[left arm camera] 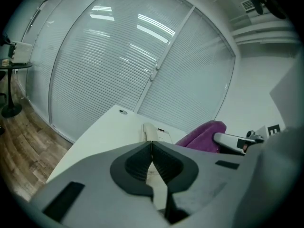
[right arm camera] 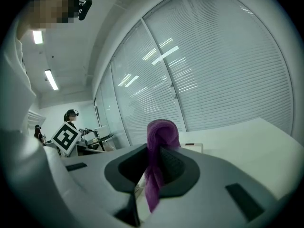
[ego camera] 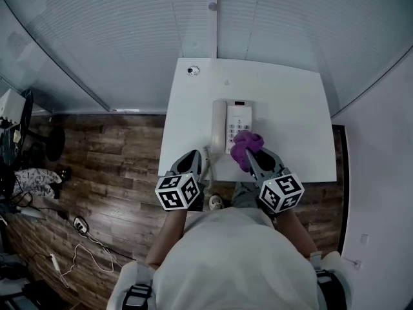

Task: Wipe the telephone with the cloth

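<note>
A white telephone (ego camera: 232, 126) with its handset on the left lies near the front edge of the white table (ego camera: 290, 102). Hanging over the phone's near end is a purple cloth (ego camera: 245, 146), and my right gripper (ego camera: 253, 157) is shut on it. In the right gripper view the cloth (right arm camera: 159, 141) stands pinched between the pads, with the telephone (right arm camera: 194, 147) just behind it. My left gripper (ego camera: 199, 163) hovers at the table's front edge, left of the phone. Its jaws (left arm camera: 151, 148) are shut with nothing between them, and the telephone (left arm camera: 154, 133) lies straight ahead of them.
A round cable grommet (ego camera: 192, 70) sits at the table's far left corner. Window blinds (ego camera: 129, 37) run behind the table. Wooden floor (ego camera: 103, 166) with cables lies to the left. A person (right arm camera: 71, 117) stands far off at a desk.
</note>
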Demonstrator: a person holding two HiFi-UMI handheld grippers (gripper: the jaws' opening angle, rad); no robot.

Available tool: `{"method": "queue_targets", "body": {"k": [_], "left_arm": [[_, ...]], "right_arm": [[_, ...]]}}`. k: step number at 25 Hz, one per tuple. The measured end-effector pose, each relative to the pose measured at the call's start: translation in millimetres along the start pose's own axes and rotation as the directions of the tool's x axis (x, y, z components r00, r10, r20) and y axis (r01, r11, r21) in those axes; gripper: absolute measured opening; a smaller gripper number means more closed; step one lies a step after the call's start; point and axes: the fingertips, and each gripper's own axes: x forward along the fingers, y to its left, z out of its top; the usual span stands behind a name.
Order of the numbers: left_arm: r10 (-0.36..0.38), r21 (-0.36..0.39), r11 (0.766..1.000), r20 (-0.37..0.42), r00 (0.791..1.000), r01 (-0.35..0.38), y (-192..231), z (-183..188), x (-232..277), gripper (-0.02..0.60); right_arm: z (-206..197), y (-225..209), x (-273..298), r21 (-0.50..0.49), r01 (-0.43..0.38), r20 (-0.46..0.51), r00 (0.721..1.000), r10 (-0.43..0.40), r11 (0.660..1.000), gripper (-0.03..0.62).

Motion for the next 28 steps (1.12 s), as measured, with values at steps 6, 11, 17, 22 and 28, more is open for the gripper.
{"method": "queue_targets", "body": {"k": [6,11,17,22,28], "left_arm": [[0.000,-0.004,1.000,0.003,1.000,0.000,0.6,-4.6,-13.3,0.021],[-0.004,-0.006,1.000,0.001,1.000,0.004,0.3,-5.8,-17.8,0.022],[-0.006,-0.008,1.000,0.004,1.000,0.006,-1.6,-4.4,-17.0,0.022],[-0.011,-0.010,1.000,0.005,1.000,0.011,-4.7,-4.0,-16.0,0.021],[-0.013,-0.013,1.000,0.002,1.000,0.013,-6.1,-6.7,-16.8,0.021]], "right_arm": [[-1.7,8.7,-5.1,-0.018,-0.011,0.013,1.000,0.011,1.000,0.069],[-1.3,18.6,-5.4,-0.023,-0.041,0.015,0.999,0.042,0.999,0.067],[-1.3,23.1,-5.2,-0.030,-0.052,0.013,0.999,0.052,0.998,0.066],[-1.3,24.2,-5.3,-0.032,-0.059,0.010,0.998,0.060,0.998,0.066],[-1.0,23.6,-5.6,-0.034,-0.059,0.013,0.998,0.060,0.998,0.066]]}}
